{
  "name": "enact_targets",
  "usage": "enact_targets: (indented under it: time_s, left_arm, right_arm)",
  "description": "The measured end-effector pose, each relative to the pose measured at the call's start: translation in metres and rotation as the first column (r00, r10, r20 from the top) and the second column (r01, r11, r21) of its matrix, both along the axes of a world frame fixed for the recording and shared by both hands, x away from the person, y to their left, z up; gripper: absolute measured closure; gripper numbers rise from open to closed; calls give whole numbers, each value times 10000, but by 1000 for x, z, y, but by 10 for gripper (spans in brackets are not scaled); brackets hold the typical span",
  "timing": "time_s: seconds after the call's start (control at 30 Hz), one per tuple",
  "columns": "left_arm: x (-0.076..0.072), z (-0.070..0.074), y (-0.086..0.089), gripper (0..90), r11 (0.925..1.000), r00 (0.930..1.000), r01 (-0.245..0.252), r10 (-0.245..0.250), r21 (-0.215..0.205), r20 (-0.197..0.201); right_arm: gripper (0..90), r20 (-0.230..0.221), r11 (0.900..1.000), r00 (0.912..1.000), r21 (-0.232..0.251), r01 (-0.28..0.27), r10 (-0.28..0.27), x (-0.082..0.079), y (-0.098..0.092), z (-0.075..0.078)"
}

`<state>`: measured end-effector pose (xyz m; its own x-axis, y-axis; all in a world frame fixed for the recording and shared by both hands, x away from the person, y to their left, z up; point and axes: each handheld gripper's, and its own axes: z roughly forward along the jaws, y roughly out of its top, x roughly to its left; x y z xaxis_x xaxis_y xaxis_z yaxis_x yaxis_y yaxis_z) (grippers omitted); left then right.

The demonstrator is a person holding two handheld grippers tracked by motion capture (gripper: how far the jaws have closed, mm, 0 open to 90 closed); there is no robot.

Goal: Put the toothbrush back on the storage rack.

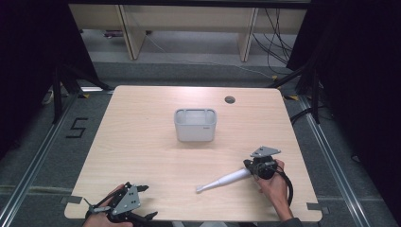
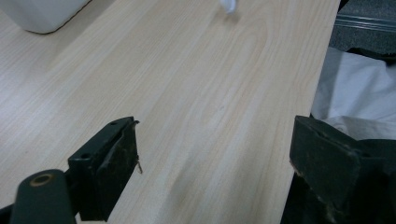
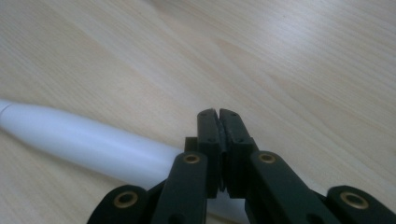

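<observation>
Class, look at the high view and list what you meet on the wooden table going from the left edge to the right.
Left hand-held gripper with open jaws → white rectangular plastic container → white tapered plastic electric toothbrush handle → right hand-held gripper, its jaws shut beside the handle's thick end.

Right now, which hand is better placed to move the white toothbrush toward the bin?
Right. The right gripper sits at the toothbrush handle's end, fingers shut, apparently gripping it. The left gripper rests open at the table's near edge, far from both toothbrush and bin.
</observation>
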<state>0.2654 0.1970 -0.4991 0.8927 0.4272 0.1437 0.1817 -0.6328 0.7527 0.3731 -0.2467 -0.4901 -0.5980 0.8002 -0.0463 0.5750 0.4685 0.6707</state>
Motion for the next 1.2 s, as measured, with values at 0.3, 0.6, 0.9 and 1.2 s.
enact_targets:
  time_s: [0.3, 0.6, 0.9, 1.2]
  left_arm:
    - [1, 0, 1, 147, 10000, 10000, 18, -18, 28, 54]
    - [0, -1, 0, 148, 10000, 9999, -83, 83, 18, 70]
    - [0, 0, 0, 147, 10000, 10000, -2, 2, 24, 10]
    - [-1, -1, -1, 148, 9999, 10000, -19, 18, -131, -45]
  right_arm:
    - [877, 37, 10000, 10000, -41, 56, -55, -8, -1, 2]
    - [882, -36, 9998, 9999, -79, 156, -156, -21, -11, 3]
    - [882, -381, 9998, 9991, 75, 164, -161, -34, -12, 2]
    - [881, -426, 9999, 9990, -1, -141, 141, -48, -9, 2]
